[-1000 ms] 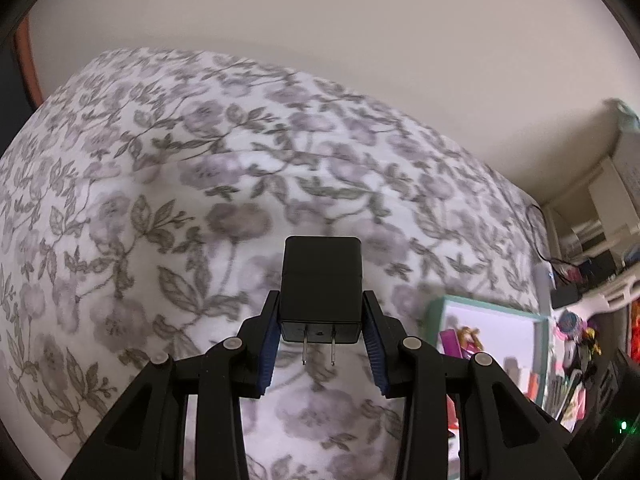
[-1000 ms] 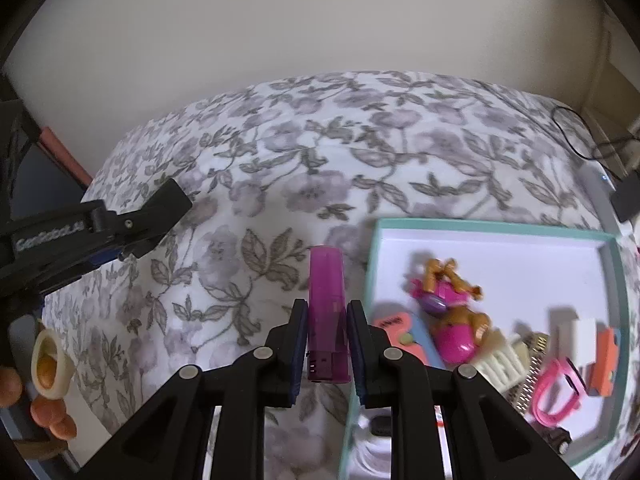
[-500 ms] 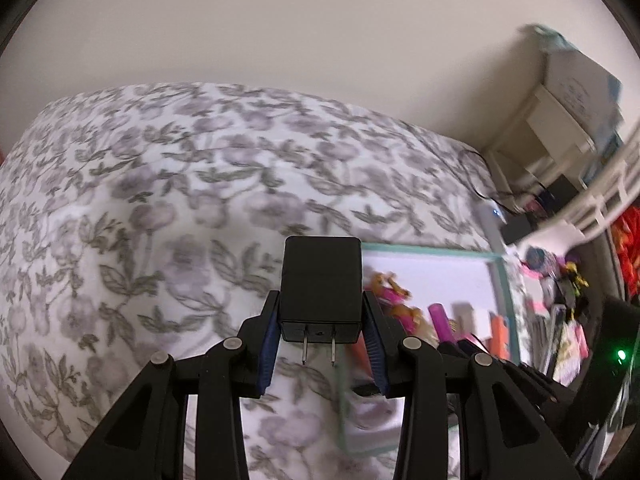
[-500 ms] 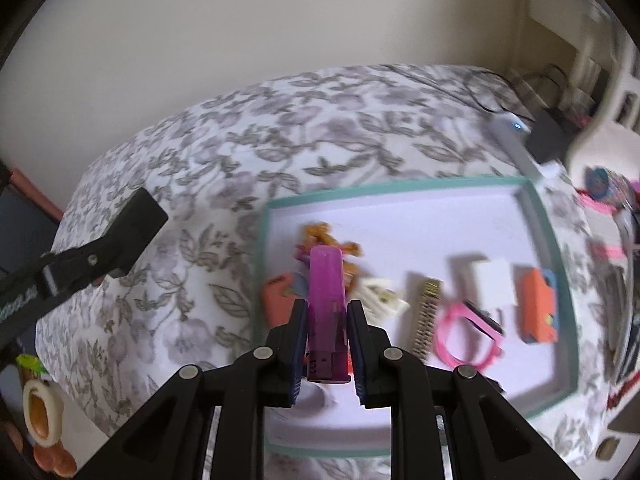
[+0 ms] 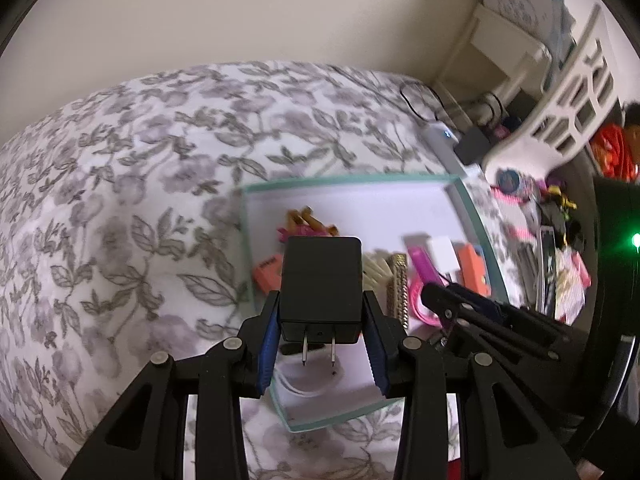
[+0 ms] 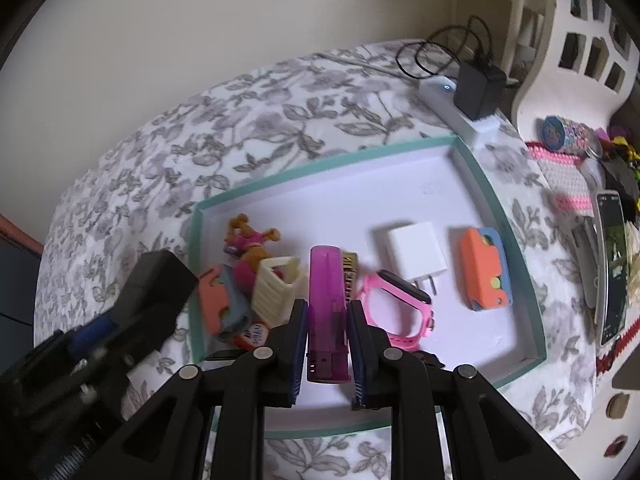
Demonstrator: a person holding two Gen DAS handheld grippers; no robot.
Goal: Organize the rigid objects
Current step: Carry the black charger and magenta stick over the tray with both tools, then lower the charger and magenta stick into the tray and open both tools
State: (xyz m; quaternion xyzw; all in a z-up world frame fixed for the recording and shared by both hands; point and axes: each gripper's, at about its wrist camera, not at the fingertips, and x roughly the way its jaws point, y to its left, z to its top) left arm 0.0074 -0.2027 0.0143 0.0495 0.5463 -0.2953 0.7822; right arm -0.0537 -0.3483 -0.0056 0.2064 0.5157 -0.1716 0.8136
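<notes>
While the right gripper (image 6: 328,344) clamps a purple lighter (image 6: 325,312), long axis pointing away along the fingers, above the teal tray (image 6: 496,200), the left gripper (image 5: 322,340) grips a black charger (image 5: 321,284) (prongs toward the camera) over the tray's near-left corner.

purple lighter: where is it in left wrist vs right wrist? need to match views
Left wrist: purple lighter right of centre, over the tray, at the tip of the right gripper coming in from the right.
Right wrist: lighter bottom centre, clamped upright between the right gripper's blue pads.
Shared landmark: teal-rimmed tray.
</notes>
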